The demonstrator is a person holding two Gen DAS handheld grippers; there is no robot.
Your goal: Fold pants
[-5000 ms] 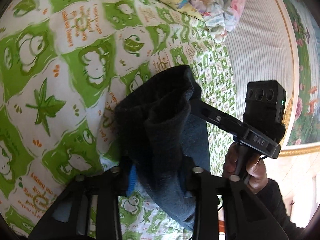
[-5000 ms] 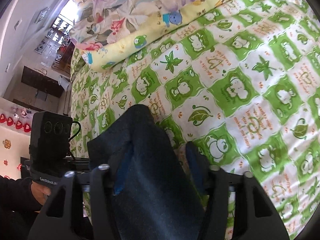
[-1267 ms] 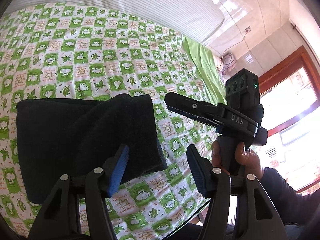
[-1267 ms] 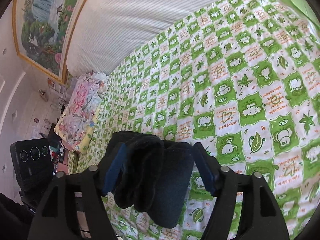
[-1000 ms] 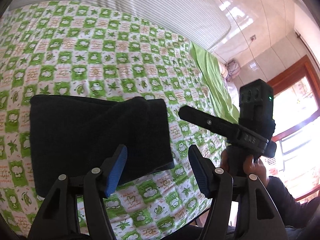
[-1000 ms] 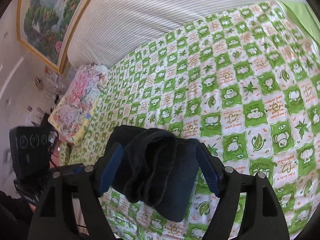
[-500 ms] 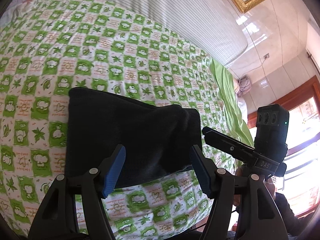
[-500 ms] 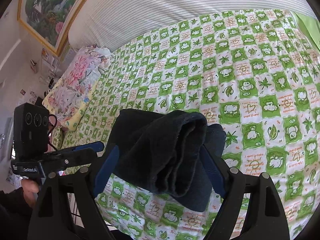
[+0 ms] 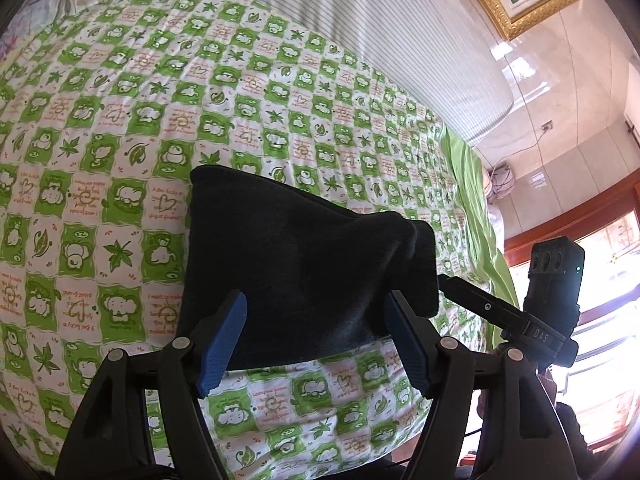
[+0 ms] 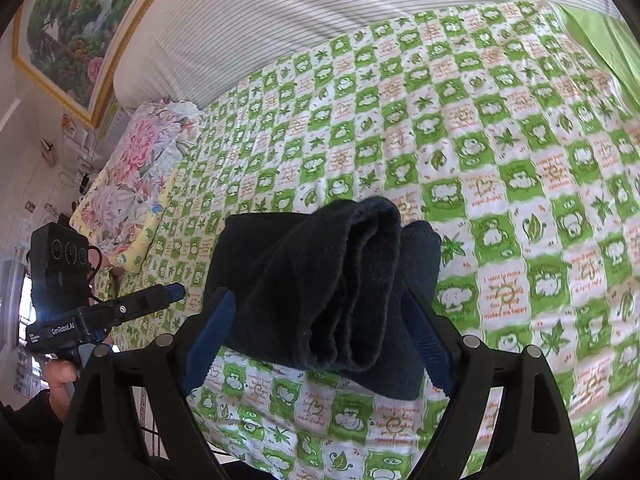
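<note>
The dark navy fleece pants [image 9: 304,264] lie folded in a thick bundle near the front edge of the green-and-white frog-print bed [image 9: 120,128]. Left gripper [image 9: 316,340] and right gripper [image 10: 316,344] are both spread, gripping nothing. The fabric looks soft, limp and light; grasp at the stacked fold edges.

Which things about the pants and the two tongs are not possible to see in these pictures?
- Right tongs' grip, right wrist view: the pants bunch between the fingers; touching or not is unclear.
- Right tongs' tips, left wrist view: hidden behind the pants.
- Underside of the pants, both views: pressed on the bedsheet.
- Waistband, legs: folds hide which end is which.
- Left tongs handle: cut off by the lower edge.
</note>
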